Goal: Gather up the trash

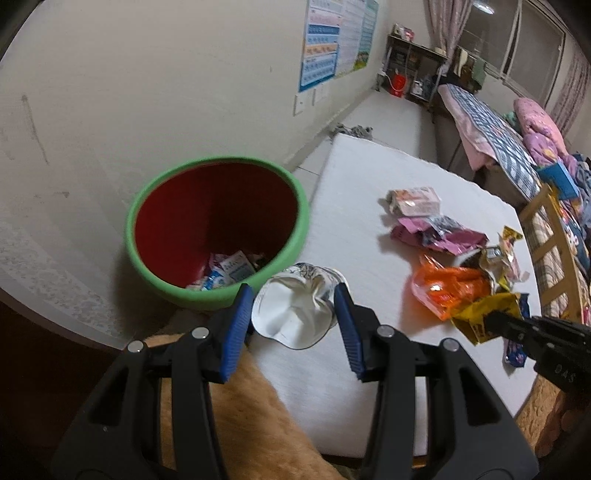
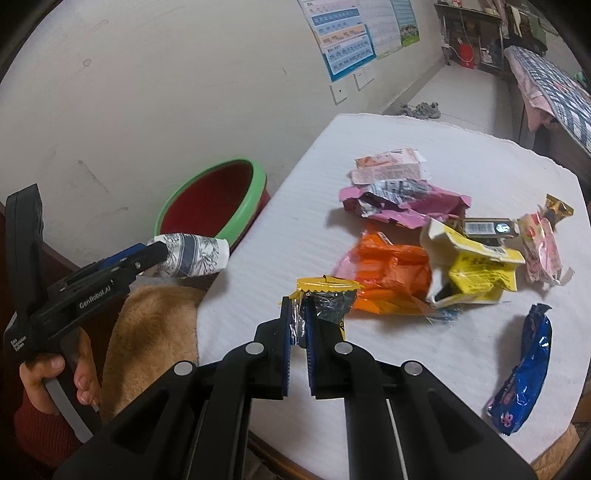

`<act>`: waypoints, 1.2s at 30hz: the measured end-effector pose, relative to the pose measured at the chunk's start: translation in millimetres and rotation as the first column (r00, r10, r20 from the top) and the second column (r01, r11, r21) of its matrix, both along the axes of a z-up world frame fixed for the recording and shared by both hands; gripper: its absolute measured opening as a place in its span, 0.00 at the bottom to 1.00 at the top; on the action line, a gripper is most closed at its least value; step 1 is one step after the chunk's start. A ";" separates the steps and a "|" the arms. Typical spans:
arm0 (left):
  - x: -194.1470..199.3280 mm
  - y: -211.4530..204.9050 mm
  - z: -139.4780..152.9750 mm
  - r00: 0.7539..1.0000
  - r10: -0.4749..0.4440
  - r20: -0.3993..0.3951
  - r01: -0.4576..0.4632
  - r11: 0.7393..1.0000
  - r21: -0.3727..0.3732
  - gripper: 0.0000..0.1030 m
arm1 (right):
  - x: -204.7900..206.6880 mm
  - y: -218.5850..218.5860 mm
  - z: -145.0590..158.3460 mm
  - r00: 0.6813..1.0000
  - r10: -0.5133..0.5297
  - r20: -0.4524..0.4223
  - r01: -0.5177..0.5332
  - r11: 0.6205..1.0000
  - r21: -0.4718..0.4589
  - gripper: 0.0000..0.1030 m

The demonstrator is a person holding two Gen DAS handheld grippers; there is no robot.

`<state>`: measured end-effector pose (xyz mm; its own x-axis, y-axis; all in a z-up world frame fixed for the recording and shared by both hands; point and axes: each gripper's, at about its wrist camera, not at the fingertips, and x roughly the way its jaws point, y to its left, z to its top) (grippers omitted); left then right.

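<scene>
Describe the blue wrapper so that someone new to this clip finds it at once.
Start at the white table with its heap of wrappers. The blue wrapper lies alone near the table's right edge, apart from the heap. It is the only glossy dark blue one, long and crumpled, with pink print at its near end.

A plain cream wall [image 1: 147, 92] runs along the left, scuffed in places, with posters [image 1: 338, 40] pinned above two white switch plates [image 1: 310, 101]. The floor [image 1: 388, 110] is pale tile; shoes [image 2: 421, 109] lie by the wall. At the far end stands a dark shelf [image 1: 413, 66] with a red bucket [image 1: 399, 84] under it. A window [image 1: 517, 40] with pink curtains [image 1: 443, 26] is dark, a lamp reflected in it. A bed [image 1: 491, 129] with checked bedding lines the right. The table [image 1: 369, 184] has a white cover.
</scene>
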<state>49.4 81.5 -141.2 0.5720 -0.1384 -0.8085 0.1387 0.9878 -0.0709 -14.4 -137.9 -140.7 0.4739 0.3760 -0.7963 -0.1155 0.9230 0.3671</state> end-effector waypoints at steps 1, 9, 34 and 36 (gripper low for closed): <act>1.5 2.7 1.5 1.000 0.006 0.004 -0.006 1.000 0.003 0.43 | 1.2 0.9 0.3 1.000 0.001 0.001 -0.001 1.000 0.003 0.07; 13.9 26.5 14.2 0.997 0.062 0.053 -0.062 0.998 0.015 0.43 | 20.1 20.8 16.4 0.998 0.035 0.047 -0.036 0.999 0.022 0.07; 64.2 74.8 7.9 0.983 0.165 0.077 -0.169 0.984 0.053 0.43 | 98.0 99.6 36.0 0.976 0.184 0.114 -0.187 0.982 0.009 0.07; 70.2 79.1 4.6 0.982 0.175 0.067 -0.178 0.983 0.045 0.43 | 106.1 104.3 33.8 0.975 0.192 0.112 -0.195 0.981 0.015 0.08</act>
<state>119.7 160.6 -136.5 0.6333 0.0092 -0.7738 -0.0359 0.9992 -0.0174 91.7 -33.7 -106.8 0.4741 0.4887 -0.7324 -0.3318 0.8697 0.3655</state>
